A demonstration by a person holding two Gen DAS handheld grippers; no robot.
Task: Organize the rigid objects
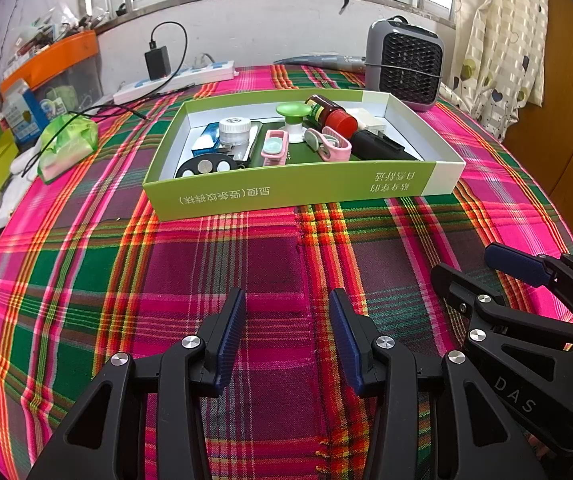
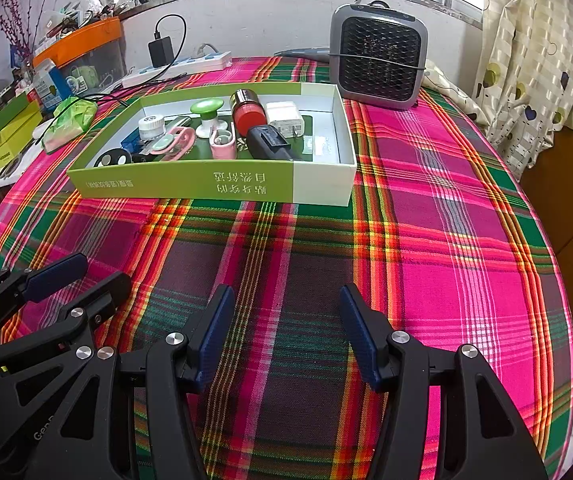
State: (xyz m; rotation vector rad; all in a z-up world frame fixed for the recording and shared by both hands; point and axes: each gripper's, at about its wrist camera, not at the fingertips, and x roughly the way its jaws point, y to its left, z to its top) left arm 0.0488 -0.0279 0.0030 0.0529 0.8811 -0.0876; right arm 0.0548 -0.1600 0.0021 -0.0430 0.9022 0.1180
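From the left wrist camera, the left gripper (image 1: pixel 286 300) hung over the plaid tablecloth (image 1: pixel 246 248) with its jaws apart and only bare cloth between them. The right gripper (image 1: pixel 466 268) showed at about four o'clock, seen from the side, its blue pads spread and empty too. At twelve o'clock sat the green-and-white box (image 1: pixel 286 188), holding the rigid objects: a white jar (image 1: pixel 234 126), a green-topped knob (image 1: pixel 293 114), a red-capped brown bottle (image 1: pixel 332 114), a pink clip (image 1: pixel 274 146), a black block (image 1: pixel 382 146) and a black disc with round inserts (image 1: pixel 206 166). This view showed the box's left end clearly (the blue packet (image 1: pixel 208 138) beside the jar was plain here). A grey fan heater (image 1: pixel 406 64) stood at one o'clock behind the box, and a green plastic bag (image 1: pixel 68 144) lay at ten o'clock.

From the right wrist camera, the right gripper (image 2: pixel 286 296) stood wide open over the cloth, nothing in it, with the left gripper (image 2: pixel 82 270) at eight o'clock. The box (image 2: pixel 214 186) lay at eleven o'clock. Only here did the white plug adapter (image 2: pixel 284 118) show fully, next to the bottle (image 2: pixel 246 114), along with the bare right end of the box floor. The heater (image 2: pixel 378 64) was at one o'clock.
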